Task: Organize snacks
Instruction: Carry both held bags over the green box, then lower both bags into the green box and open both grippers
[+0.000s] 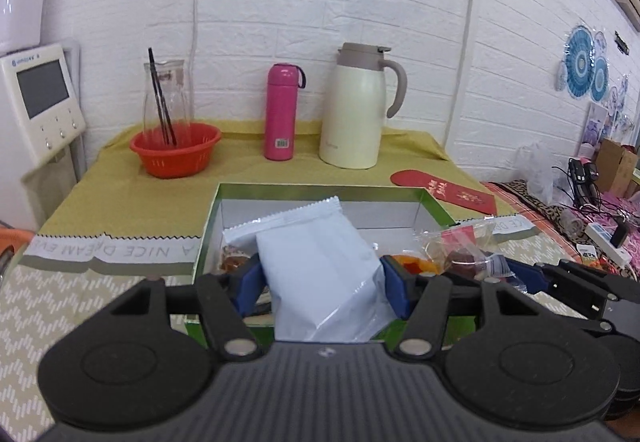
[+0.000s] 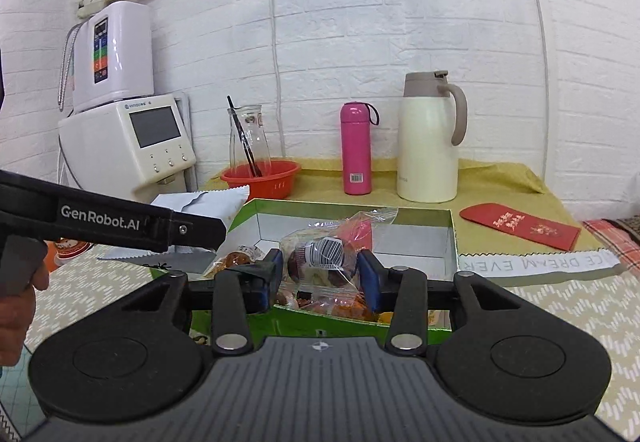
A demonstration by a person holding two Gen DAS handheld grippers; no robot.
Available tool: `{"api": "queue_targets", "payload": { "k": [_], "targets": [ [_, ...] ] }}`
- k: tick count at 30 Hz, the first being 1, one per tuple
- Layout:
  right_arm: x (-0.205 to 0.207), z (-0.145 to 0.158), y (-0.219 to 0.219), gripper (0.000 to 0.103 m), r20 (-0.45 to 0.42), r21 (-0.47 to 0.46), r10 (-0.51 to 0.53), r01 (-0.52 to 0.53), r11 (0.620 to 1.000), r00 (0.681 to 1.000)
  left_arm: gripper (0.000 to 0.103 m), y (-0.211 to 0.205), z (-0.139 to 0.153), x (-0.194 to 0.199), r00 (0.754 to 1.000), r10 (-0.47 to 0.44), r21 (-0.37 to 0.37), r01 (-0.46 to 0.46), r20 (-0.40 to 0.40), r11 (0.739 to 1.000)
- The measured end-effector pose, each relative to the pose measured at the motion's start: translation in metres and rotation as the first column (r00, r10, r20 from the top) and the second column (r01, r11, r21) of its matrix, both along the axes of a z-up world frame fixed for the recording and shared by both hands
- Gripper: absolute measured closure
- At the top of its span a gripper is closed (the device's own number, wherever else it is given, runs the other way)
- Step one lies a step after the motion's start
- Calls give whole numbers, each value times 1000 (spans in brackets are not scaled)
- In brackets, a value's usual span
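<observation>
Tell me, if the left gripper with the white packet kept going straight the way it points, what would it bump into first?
Probably the green box's far wall; the left gripper angles down over it, shut on the white packet. Depth is uncertain.

My left wrist camera looks along its tongs [image 1: 322, 284], angled down, close above the green box [image 1: 436, 203]. My right looks flatter, slightly further back. Both share the box [image 2: 450, 217], the pink flask [image 1: 280, 111] and the white wall.
</observation>
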State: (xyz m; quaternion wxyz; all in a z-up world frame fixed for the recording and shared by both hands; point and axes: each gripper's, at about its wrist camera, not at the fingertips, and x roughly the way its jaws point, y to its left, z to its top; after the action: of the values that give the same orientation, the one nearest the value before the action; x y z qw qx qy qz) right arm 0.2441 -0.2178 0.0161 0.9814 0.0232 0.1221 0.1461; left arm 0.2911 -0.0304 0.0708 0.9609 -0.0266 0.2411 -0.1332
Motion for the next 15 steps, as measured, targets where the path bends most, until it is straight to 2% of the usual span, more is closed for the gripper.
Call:
{"api": "queue_targets", "payload": {
  "k": [3,7,9,10,11,13,15],
  "targets": [
    [23,-5,1,31,-36,21,-1,2,1000,999,43,1,-4,23,999,10,-13,-10,-31,1000],
    [46,-10,4,29,-42,35,17,-15,999,999,40,-3,-9,43,1000,14,-7,-14,-21,1000],
    [53,-18,5,23,-46,38,45,-43,998,998,36,-4,-15,51,1000,24,-10,-24,-13,1000],
    [55,-23,7,18,-58,25,55,-54,998,997,25,-3,-18,53,1000,27,-19,-27,-4,999],
    [56,-26,9,0,-66,1,55,-55,998,996,16,-2,-20,55,999,33,-33,-32,11,999],
    [54,-28,13,0,-44,-38,59,-61,997,997,1,-1,-22,56,997,67,-46,-65,24,997],
    [50,-26,16,0,-20,-66,63,-64,996,998,1,0,-22,56,997,74,-44,-73,27,996]
  ]
}}
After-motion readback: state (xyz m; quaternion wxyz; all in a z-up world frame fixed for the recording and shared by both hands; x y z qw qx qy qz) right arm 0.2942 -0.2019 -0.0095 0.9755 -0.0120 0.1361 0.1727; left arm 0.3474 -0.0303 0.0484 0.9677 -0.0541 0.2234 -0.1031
